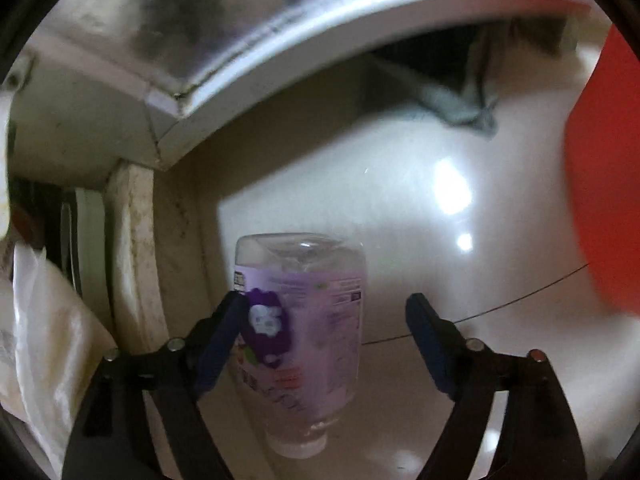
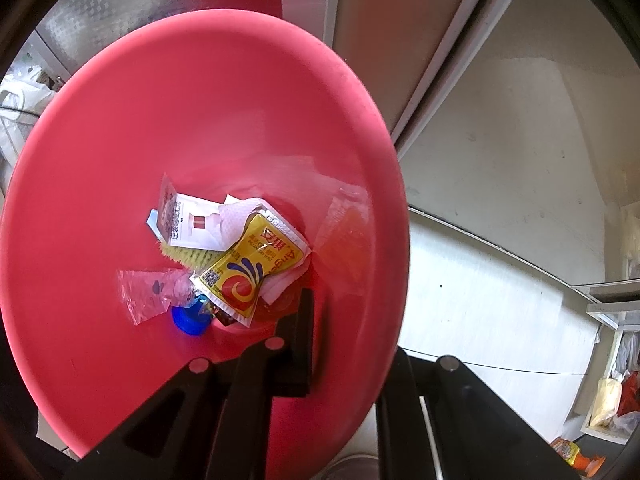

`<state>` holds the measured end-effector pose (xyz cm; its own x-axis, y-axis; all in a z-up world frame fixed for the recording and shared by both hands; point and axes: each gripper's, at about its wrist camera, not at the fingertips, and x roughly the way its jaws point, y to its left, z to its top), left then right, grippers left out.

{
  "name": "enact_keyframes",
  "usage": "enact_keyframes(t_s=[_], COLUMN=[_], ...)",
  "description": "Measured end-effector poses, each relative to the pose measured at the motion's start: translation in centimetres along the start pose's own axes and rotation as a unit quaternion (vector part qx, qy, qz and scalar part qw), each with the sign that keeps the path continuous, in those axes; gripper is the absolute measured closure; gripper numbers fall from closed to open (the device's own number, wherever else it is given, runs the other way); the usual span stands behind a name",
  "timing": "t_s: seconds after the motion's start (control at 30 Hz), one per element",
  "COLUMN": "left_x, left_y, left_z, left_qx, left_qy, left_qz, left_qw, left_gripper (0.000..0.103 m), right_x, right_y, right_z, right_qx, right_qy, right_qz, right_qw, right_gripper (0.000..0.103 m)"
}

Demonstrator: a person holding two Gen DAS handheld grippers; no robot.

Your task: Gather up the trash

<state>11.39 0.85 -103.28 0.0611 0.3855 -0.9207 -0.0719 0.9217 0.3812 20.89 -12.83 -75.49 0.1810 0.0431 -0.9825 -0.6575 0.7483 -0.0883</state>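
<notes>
In the left wrist view a clear plastic bottle (image 1: 304, 336) with a purple label sits between my left gripper's (image 1: 326, 316) blue-padded fingers, cap toward the camera. The left finger (image 1: 224, 332) touches the bottle; the right finger (image 1: 428, 336) stands apart from it, so the jaws are open. In the right wrist view my right gripper (image 2: 352, 344) is shut on the rim of a red bin (image 2: 200, 128), one finger (image 2: 300, 344) inside, the other outside. The bin holds a yellow sachet (image 2: 256, 264), white paper wrappers (image 2: 200, 224), clear film (image 2: 148, 288) and a blue cap (image 2: 192, 320). The bin's red wall also shows in the left wrist view (image 1: 604, 184).
A metal-edged cabinet (image 1: 224, 64) hangs over the glossy white floor (image 1: 400, 200). A white plastic bag (image 1: 44, 320) lies at the left and a grey cloth (image 1: 464, 108) at the back. In the right wrist view, bags (image 2: 612, 396) and an orange packet (image 2: 576, 454) lie low right.
</notes>
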Motion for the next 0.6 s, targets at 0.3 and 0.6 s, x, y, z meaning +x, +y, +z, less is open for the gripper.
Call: enact_keyframes(t_s=[0.3, 0.6], left_x=[3.0, 3.9], left_y=[2.1, 1.2], left_z=[0.4, -1.2], left_qx=[-0.088, -0.107], left_qy=[0.039, 0.041], left_qz=[-0.111, -0.139], left_qw=[0.9891, 0.9835], left_gripper=[0.044, 0.092], right_x=[0.4, 1.0], right_y=[1.0, 2.0], right_z=[1.7, 4.5], right_qx=[0.0, 0.003], right_qy=[-0.003, -0.004], right_qz=[0.004, 0.006], right_qw=[1.0, 1.0], right_gripper=[0.094, 0.094])
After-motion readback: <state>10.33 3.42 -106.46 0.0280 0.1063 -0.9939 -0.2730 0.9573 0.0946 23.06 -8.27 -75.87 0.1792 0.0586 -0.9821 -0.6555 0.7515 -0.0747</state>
